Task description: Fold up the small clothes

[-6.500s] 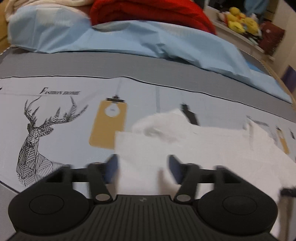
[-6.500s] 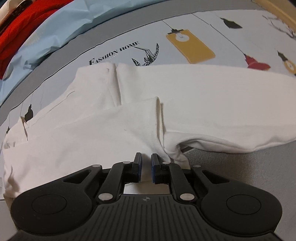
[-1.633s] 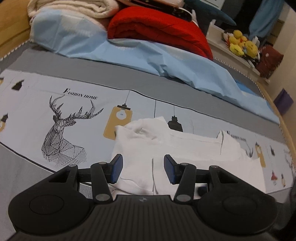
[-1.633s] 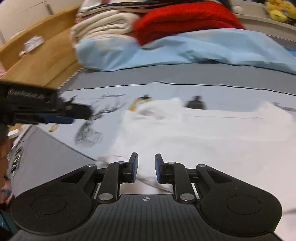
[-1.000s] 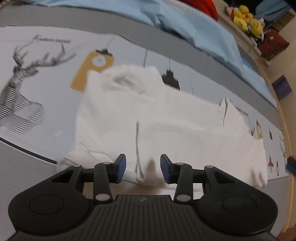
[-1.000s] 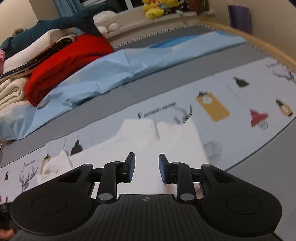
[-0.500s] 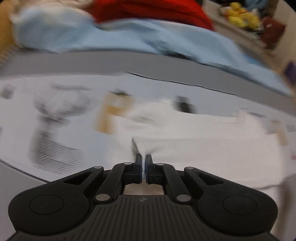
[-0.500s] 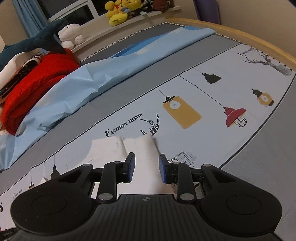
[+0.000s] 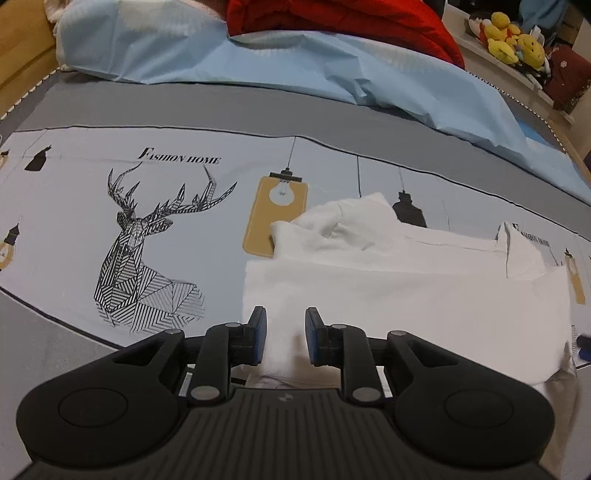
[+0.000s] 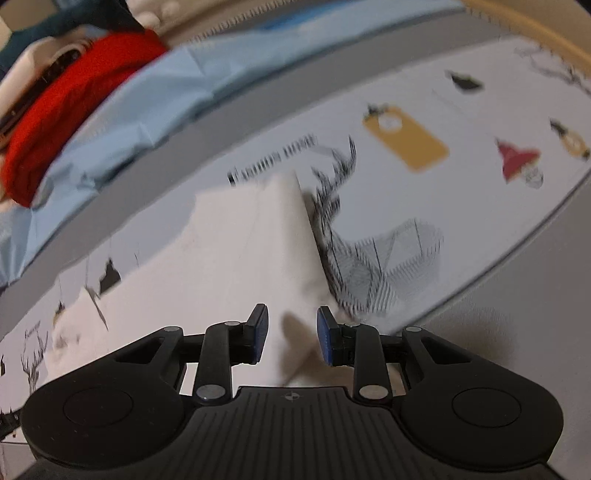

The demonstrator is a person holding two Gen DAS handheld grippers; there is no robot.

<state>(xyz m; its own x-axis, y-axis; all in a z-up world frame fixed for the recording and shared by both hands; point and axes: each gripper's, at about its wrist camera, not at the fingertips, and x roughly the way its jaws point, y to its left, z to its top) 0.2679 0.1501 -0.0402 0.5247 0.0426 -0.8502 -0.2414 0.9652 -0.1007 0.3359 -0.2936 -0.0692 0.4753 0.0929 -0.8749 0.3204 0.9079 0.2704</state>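
A white garment [image 9: 406, 288] lies folded into a long band on the printed bed sheet [image 9: 110, 184]. My left gripper [image 9: 284, 336] is open over the garment's near left edge, with the cloth between and under the jaws. In the blurred right wrist view the same white garment [image 10: 240, 251] runs from the middle to the left. My right gripper [image 10: 291, 334] is open over its near right end, with cloth lying between the jaws.
A light blue quilt [image 9: 295, 66] and a red blanket [image 9: 332, 18] are piled at the far side of the bed. Yellow plush toys [image 9: 513, 29] sit on a shelf at the far right. A wooden bed rim [image 10: 535, 33] curves along the right.
My left gripper was shut on the garment's edge half a second ago and has opened. My right gripper stays open and now hangs over the garment's right end; its view is blurred by motion.
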